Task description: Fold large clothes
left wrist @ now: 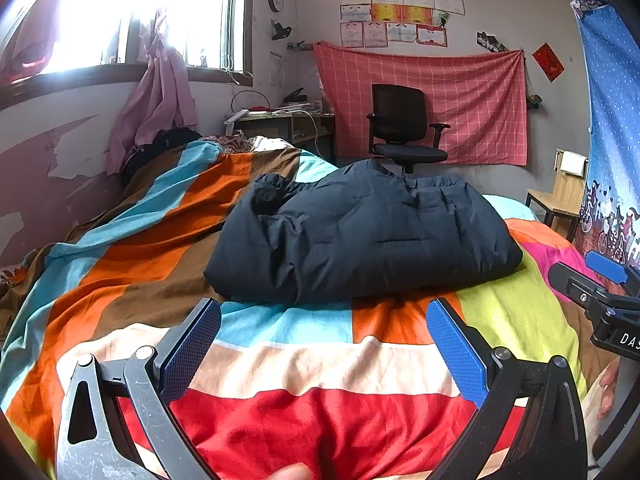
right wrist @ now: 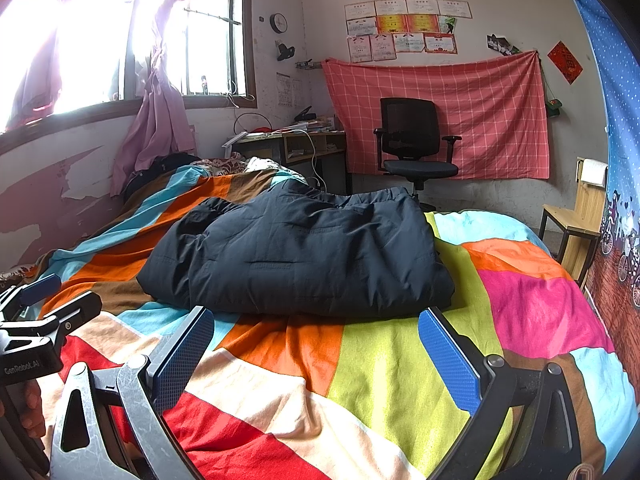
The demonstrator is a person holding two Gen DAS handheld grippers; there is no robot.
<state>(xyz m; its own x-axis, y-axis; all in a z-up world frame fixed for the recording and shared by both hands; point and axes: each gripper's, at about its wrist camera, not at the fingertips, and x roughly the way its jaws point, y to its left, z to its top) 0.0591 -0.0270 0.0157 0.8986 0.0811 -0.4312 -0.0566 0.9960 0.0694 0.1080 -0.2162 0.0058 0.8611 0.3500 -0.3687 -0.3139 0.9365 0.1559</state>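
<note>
Bright window (left wrist: 120, 12), office chair (left wrist: 400, 124), peeling wall (left wrist: 48, 168).

Your left wrist camera looks low across the striped bed cover (left wrist: 280, 360) toward the far wall, your right wrist camera does the same from just beside it, and both share the folded dark jacket (left wrist: 360, 236) close ahead and the office chair (right wrist: 416, 140) behind.

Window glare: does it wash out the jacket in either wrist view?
Left wrist view: window blown out, dark jacket still readable. Right wrist view: same glare at the window, jacket clear; fisheye bends the walls in both.
</note>
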